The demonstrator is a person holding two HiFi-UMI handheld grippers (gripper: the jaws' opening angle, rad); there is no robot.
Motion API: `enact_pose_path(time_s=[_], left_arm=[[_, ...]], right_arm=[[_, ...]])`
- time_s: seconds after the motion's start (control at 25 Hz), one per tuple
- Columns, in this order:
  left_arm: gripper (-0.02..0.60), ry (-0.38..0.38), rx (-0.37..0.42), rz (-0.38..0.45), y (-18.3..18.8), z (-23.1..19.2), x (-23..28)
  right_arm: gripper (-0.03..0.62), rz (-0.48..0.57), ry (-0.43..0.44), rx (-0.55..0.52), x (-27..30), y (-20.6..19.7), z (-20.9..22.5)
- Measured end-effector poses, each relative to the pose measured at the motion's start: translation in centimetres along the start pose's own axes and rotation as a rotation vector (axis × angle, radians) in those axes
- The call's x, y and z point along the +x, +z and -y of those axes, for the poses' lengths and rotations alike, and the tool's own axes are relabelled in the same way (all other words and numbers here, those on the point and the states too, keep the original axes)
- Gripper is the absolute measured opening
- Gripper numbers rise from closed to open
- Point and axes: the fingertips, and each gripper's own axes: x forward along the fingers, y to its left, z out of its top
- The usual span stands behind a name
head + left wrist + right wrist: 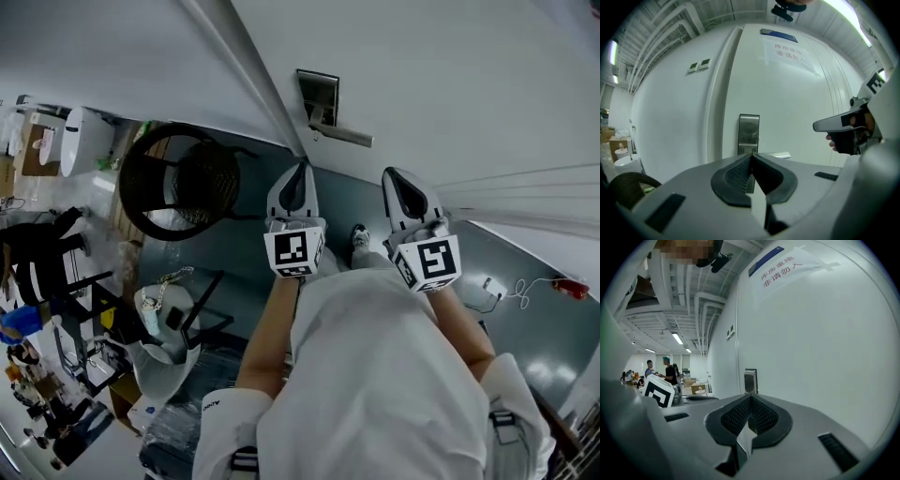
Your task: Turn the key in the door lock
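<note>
A steel lock plate (318,98) with a lever handle (342,137) sits on the white door ahead of me. No key shows in any view. My left gripper (298,171) points at the door just below and left of the handle, jaws shut with nothing between them. In the left gripper view its tips (751,155) line up under the lock plate (749,131), a short way off it. To the right my right gripper (398,178) is also shut and empty, close to the door. From the right gripper view the plate (750,379) appears edge-on past the tips (751,397).
A black round wire chair (178,178) stands left of the door. Boxes and clutter fill the floor at the far left. A white cable and a red object (567,286) lie on the floor at right. A paper sign (790,51) hangs on the door. People (670,373) stand far off.
</note>
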Motion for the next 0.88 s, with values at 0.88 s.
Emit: enact_pose_path(time_s=[0.88], left_arm=[[0.11, -0.143, -0.328, -0.036, -8.1, -1.4, 9.6]], right_arm=[[-0.008, -0.068, -0.303, 0.016, -1.2, -2.4, 0.5]])
